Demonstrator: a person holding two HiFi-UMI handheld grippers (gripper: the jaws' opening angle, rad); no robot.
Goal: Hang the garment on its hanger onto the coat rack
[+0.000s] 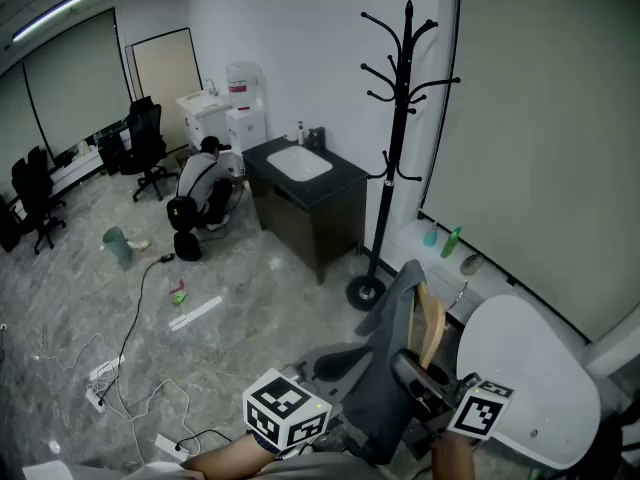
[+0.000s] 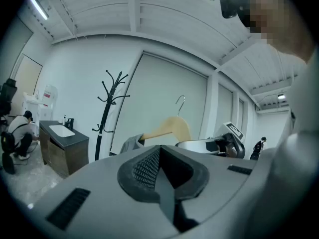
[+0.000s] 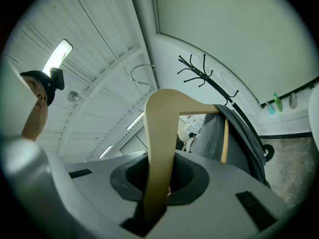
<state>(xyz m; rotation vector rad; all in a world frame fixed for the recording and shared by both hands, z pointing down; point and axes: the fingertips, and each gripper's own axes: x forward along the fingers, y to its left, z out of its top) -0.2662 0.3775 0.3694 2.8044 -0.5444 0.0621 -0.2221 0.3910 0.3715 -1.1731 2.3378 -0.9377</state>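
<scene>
Pale wood is what you have hold of: the hanger rises out of your right gripper, whose jaws are clamped on one of its arms. Its wire hook stands free above. The grey garment drapes over the hanger, low in front of you and well apart from the black coat rack, which stands by the wall beside the dark sink cabinet.

Expect the wood to be stiff and smooth. Gripped out on an arm rather than at the neck, it will probably want to pivot in the pads. The cloth looks soft and light, but it hangs lopsided and could slip down the sloped shoulder. A hold close under the hook would likely steer better.

Your left gripper has its jaws together with nothing between them, so it is free to steady the cloth.
</scene>
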